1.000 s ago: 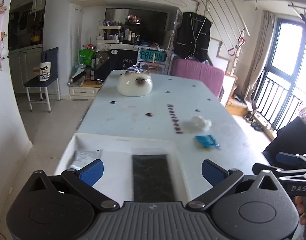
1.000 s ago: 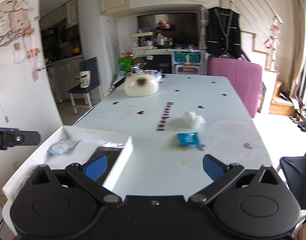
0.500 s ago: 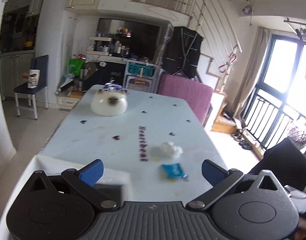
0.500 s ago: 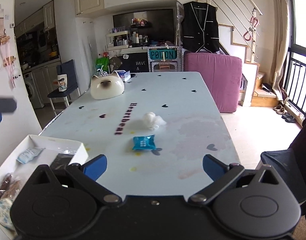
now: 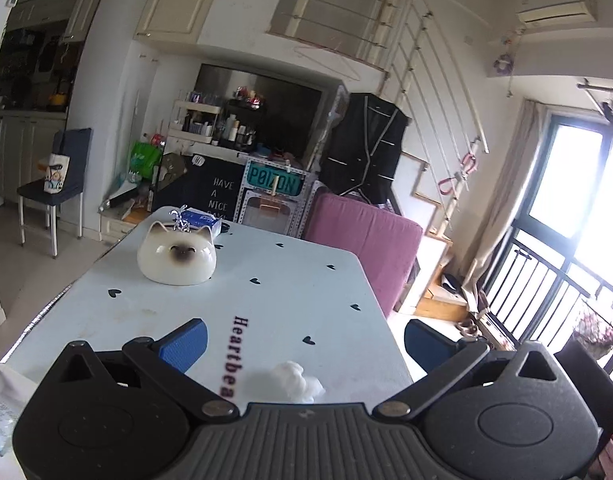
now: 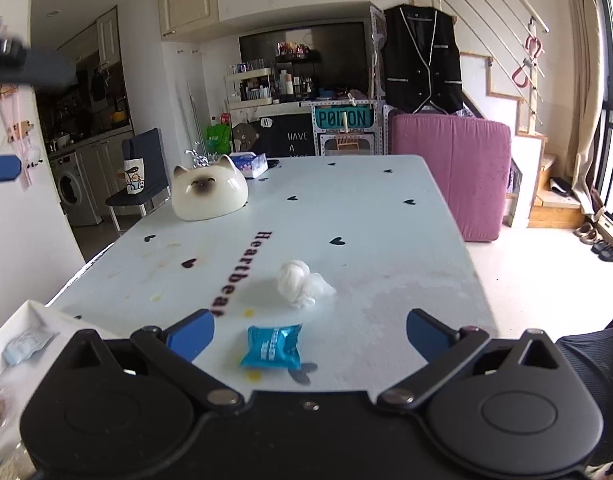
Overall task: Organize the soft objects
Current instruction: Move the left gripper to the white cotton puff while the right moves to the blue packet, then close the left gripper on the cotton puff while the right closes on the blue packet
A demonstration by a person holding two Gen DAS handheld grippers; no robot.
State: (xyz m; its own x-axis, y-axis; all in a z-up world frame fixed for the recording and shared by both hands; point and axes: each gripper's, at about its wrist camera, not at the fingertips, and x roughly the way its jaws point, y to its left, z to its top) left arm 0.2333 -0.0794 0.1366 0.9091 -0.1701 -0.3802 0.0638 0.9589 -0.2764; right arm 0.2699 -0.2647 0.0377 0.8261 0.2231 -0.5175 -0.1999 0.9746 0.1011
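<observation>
Over the surface (image 6: 386, 216), both grippers have swung from the white tray (image 6: 30, 312) toward the blue packet (image 6: 272, 346) and white fluff (image 6: 298, 280), right gripper (image 6: 308, 334) and left gripper (image 5: 304, 342) fingers released, empty, suggesting a pickup next.

A pale blue table (image 6: 366, 216) patterned with small black hearts and dark "Heartbeat" lettering. On it, a white fluffy wad (image 6: 300, 283), a bright blue packet (image 6: 272, 346), and far left a cream cat-shaped dish (image 6: 209, 194) with a brown face. Far right, a pink sofa (image 6: 452, 168).
</observation>
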